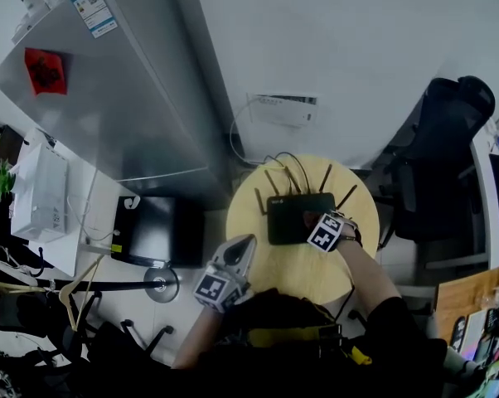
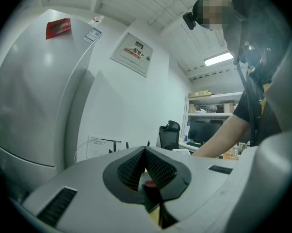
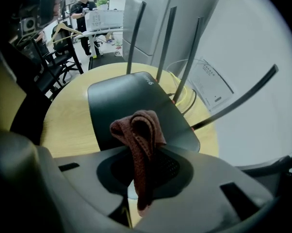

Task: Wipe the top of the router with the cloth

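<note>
A black router [image 1: 295, 215] with several upright antennas lies on the round wooden table [image 1: 258, 255]. In the right gripper view its dark top [image 3: 131, 106] fills the middle, antennas rising behind it. My right gripper [image 3: 141, 164] is shut on a reddish-brown cloth [image 3: 138, 135], whose bunched end hangs just over the router's near edge. From the head view that gripper [image 1: 328, 230] sits over the router's right part. The left gripper [image 1: 233, 264] is held off the table's left edge; its jaws [image 2: 146, 171] are shut with nothing between them, pointing up toward the wall.
A tall grey fridge [image 1: 109, 98] stands left of the table, a white wall socket panel [image 1: 283, 110] behind it. Cables run from the router to the wall. A black office chair [image 1: 444, 156] is at the right, desks and clutter at both sides.
</note>
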Motion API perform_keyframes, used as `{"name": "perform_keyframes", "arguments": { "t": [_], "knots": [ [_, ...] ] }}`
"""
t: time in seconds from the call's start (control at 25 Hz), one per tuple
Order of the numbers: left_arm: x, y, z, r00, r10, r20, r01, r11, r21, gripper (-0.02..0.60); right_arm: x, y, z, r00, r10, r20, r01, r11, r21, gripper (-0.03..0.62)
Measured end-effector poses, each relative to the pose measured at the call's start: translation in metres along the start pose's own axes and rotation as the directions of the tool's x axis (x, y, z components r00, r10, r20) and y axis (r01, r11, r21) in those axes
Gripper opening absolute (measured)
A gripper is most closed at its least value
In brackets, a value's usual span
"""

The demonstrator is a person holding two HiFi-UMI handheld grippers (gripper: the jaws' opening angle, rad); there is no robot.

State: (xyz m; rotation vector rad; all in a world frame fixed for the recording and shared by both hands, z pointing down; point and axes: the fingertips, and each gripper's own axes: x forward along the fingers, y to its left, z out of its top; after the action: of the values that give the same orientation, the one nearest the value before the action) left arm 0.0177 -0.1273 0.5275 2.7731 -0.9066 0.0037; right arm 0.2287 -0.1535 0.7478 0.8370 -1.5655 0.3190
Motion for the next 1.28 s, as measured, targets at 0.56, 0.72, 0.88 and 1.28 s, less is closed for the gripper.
{"name": "perform_keyframes", "arguments": {
  "t": [0.56, 0.72, 0.88, 1.28],
  "knots": [
    [0.013, -0.017, 0.006, 0.992, -0.128, -0.001, 0.128, 0.991, 0.037, -0.003, -0.016, 0.042, -0.026, 1.000, 0.011, 0.029, -0.010, 1.000, -0.023, 0.063],
    [0.009, -0.020, 0.001, 0.991, -0.135, -0.017, 0.136, 0.990, 0.040, -0.003, -0.019, 0.050, -0.031, 1.000, 0.019, 0.016, -0.018, 0.999, -0.029, 0.062],
    [0.005, -0.024, -0.001, 0.991, -0.133, -0.011, 0.133, 0.991, 0.029, -0.003, -0.020, 0.055, -0.034, 1.000, 0.023, 0.016, -0.023, 0.999, -0.022, 0.063],
    [-0.015, -0.015, 0.000, 0.999, -0.046, 0.008, 0.046, 0.999, -0.007, -0.003, -0.029, 0.088, -0.032, 0.959, 0.283, 0.031, -0.278, 0.953, -0.123, 0.060]
  ]
}}
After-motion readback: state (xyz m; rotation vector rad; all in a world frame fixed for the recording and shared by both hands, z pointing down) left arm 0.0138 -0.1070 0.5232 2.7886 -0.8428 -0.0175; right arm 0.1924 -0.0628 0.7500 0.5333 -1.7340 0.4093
